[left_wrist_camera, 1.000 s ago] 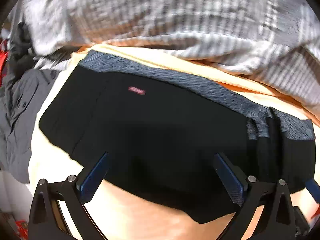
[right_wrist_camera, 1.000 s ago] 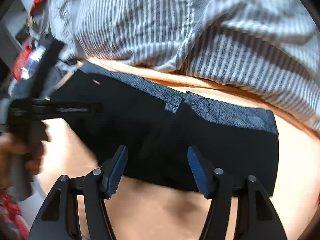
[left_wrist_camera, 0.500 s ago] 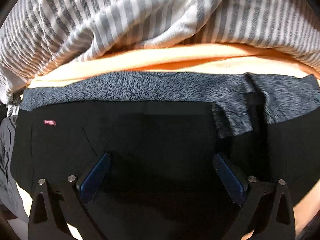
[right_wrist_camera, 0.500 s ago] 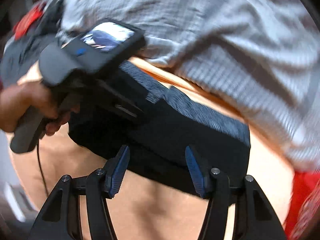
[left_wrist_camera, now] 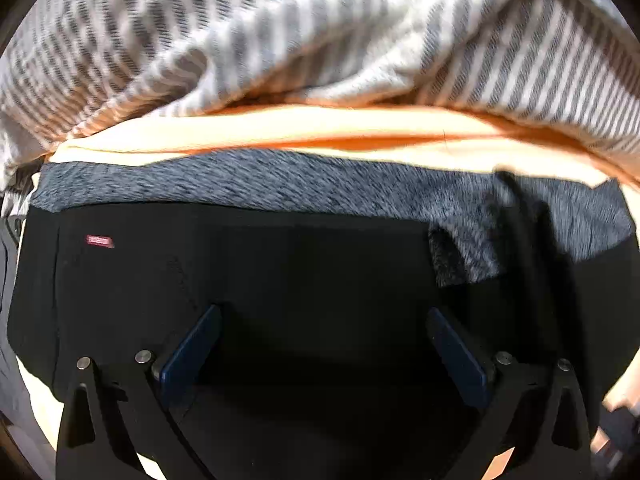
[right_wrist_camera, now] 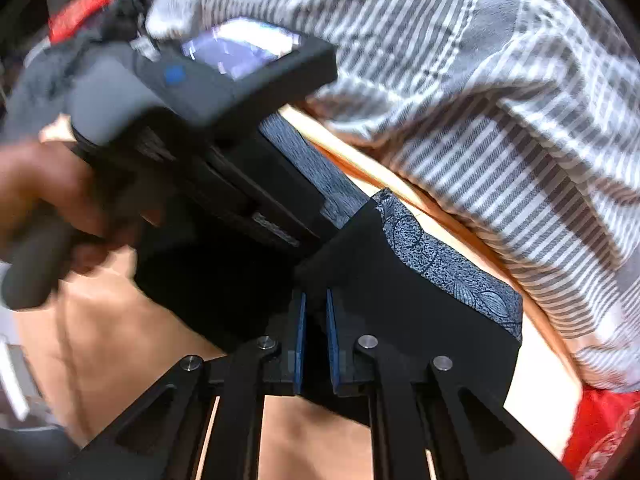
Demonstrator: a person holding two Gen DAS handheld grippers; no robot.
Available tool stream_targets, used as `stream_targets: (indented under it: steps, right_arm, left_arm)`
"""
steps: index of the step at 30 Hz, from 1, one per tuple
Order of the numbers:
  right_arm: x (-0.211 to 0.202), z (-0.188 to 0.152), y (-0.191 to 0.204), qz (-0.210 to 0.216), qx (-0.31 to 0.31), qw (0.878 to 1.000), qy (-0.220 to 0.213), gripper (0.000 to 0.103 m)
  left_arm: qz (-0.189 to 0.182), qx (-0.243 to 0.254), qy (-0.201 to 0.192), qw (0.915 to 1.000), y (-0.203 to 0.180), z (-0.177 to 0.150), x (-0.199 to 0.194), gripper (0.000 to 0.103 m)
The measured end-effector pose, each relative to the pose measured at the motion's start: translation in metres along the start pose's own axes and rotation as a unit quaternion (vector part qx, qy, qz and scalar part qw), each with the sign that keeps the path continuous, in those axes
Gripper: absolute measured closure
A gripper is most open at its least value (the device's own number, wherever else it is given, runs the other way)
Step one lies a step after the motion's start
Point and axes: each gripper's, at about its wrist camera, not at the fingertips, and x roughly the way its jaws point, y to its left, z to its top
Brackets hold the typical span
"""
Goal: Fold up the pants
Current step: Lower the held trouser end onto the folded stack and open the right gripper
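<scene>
The black pants (left_wrist_camera: pixel 280 280) lie folded on an orange surface (left_wrist_camera: pixel 320 132), with a grey speckled waistband (left_wrist_camera: pixel 260 184) along the far edge and a small red label (left_wrist_camera: pixel 100 241) at the left. My left gripper (left_wrist_camera: pixel 322 316) is open and hovers low over the black cloth. In the right wrist view my right gripper (right_wrist_camera: pixel 316 304) is shut on the near edge of the pants (right_wrist_camera: pixel 420 320), beside a raised fold. The left gripper's grey body (right_wrist_camera: pixel 192 92), held in a hand (right_wrist_camera: pixel 44 184), crosses the upper left of that view.
A grey and white striped cloth (left_wrist_camera: pixel 320 40) lies bunched just behind the pants, also in the right wrist view (right_wrist_camera: pixel 500 100). Red fabric (right_wrist_camera: pixel 600 428) shows at the right edge. Dark grey garments (left_wrist_camera: pixel 6 280) lie at the left.
My right gripper has closed on the near edge of the pants. The left gripper has moved in over the pants and stays open.
</scene>
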Motion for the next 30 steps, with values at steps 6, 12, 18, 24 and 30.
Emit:
stream_targets:
  steps: [6,12,18,24,30]
  right_arm:
    - [0.017,-0.020,0.034,0.026,-0.031,0.998,0.052,0.087]
    - [-0.014,-0.017,0.003,0.070,0.058,0.996,0.025,0.053]
    - [-0.047,-0.064,-0.103,0.050,0.278,0.958,0.055,0.085]
    - [-0.038,-0.106,-0.172,0.049,0.406,0.908,0.087,0.086]
    - [-0.012,-0.111,-0.172,0.077,0.430,0.893,0.107,0.083]
  left_arm:
    - [0.020,-0.025,-0.013,0.9994,0.032,0.002,-0.027,0.000]
    - [0.007,-0.014,-0.019,0.9997,0.027,-0.003,-0.058,0.000]
    - [-0.071,0.019,-0.037,0.9966,-0.037,0.004,-0.094,0.002]
    - [-0.101,0.037,-0.020,0.9940,-0.087,-0.003,-0.087,0.015]
    - [-0.069,0.006,0.036,0.9970,-0.064,-0.023,-0.035,0.014]
